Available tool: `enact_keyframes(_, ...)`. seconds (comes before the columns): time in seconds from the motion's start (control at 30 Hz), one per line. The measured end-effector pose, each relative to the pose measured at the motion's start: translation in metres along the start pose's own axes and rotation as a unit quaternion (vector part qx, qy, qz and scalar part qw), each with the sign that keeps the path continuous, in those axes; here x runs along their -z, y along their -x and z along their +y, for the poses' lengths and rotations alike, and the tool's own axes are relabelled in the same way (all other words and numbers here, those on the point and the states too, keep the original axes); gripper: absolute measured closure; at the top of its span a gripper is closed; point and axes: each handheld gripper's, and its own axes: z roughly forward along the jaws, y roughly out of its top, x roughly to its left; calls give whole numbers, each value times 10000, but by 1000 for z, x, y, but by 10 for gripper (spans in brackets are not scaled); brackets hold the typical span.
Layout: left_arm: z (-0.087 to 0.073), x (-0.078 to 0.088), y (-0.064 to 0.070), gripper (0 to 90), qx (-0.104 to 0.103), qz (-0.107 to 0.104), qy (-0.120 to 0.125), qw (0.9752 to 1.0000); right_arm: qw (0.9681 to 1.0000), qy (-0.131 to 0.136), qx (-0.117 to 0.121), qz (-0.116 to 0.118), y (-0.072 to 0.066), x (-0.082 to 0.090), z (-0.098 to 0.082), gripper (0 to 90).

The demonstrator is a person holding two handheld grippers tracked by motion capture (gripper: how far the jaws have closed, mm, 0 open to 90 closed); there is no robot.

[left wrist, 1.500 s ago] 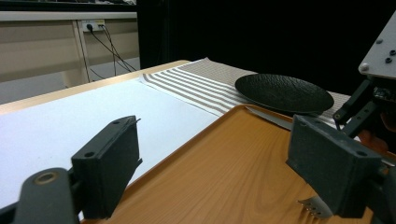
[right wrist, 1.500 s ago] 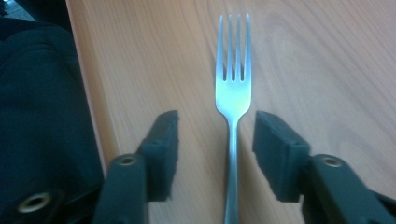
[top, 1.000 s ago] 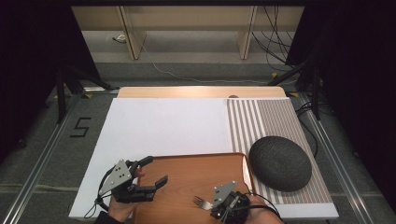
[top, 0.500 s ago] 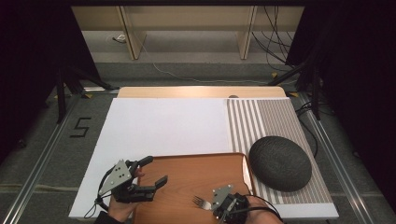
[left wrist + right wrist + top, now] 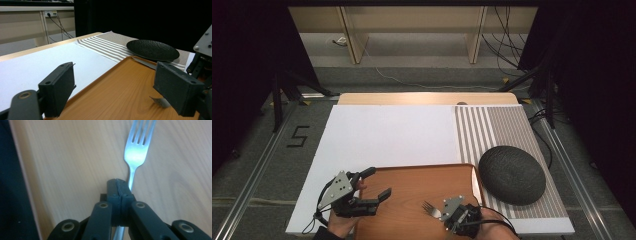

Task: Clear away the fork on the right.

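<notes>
A silver fork [image 5: 430,207] lies on the wooden tray [image 5: 412,185] near its front edge, tines pointing left. In the right gripper view the fork [image 5: 136,152] runs from its tines down under the closed pads, its handle along their seam. My right gripper [image 5: 444,215] [image 5: 121,186] is shut on that handle, low over the tray. At the tray's left edge my left gripper [image 5: 379,182] [image 5: 117,87] is held open, with nothing between its wide-spread jaws. The fork's tip [image 5: 160,101] shows beside its right jaw.
A dark round plate [image 5: 512,175] [image 5: 152,50] sits on a striped mat [image 5: 492,125] [image 5: 107,45] just right of the tray. A white board [image 5: 387,135] covers the table behind and left of the tray. A knife [image 5: 145,62] lies by the tray's far rim.
</notes>
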Motion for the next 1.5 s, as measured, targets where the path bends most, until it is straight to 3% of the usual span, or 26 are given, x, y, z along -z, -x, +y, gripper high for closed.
enact_keyframes(0.63,0,0,0,168,-1,3,-3,10000,9986,-119,-334,-400,19,8,-17,900)
enact_keyframes(1.5,0,0,0,168,2,1,8,10000,9959,-264,-686,-526,36,17,-36,900)
